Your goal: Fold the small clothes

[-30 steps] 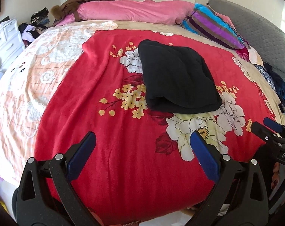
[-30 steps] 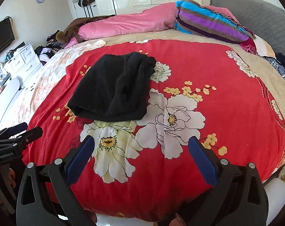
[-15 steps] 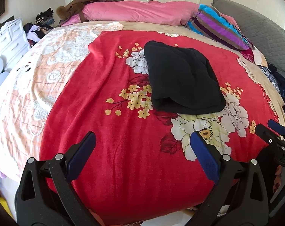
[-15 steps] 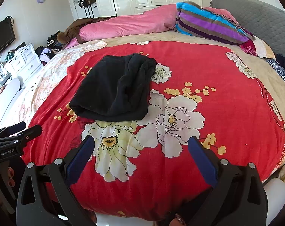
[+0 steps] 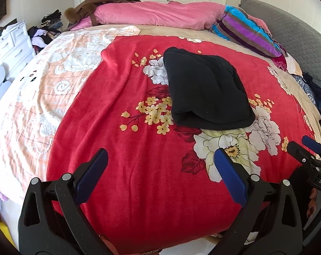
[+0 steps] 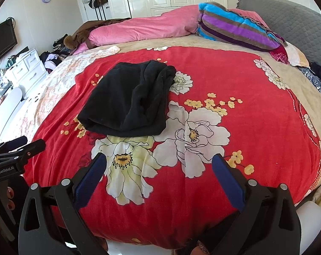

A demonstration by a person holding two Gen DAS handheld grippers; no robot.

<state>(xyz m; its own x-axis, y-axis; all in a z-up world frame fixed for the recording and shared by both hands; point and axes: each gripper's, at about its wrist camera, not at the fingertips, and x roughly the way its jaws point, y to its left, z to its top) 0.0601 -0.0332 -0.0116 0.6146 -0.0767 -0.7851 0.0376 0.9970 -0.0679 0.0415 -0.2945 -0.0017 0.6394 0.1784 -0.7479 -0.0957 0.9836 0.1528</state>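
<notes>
Folded black knit garment [image 5: 207,91] lies flat on the red flower-printed fleece blanket [image 5: 126,144], centre-right of the left wrist frame; in the right wrist view the same garment [image 6: 130,102] sits centre-left, its near folded edge touching a large white printed bloom.

Left gripper [image 5: 160,170], bottom of its own frame: blue-padded fingers spread wide, nothing between them, held over the blanket's near edge and well apart from the garment. Its black body also shows at the lower left edge of the right wrist view.

Right gripper [image 6: 159,169], bottom of its frame: jaws likewise released and empty, well short of the garment.

Upper part of both frames: long pink bolster pillow [image 5: 158,16], striped plush blanket roll in blue, purple and brown [image 6: 237,27], grey quilted headboard [image 6: 287,19]. White chest of drawers [image 5: 9,44] at left edge.
</notes>
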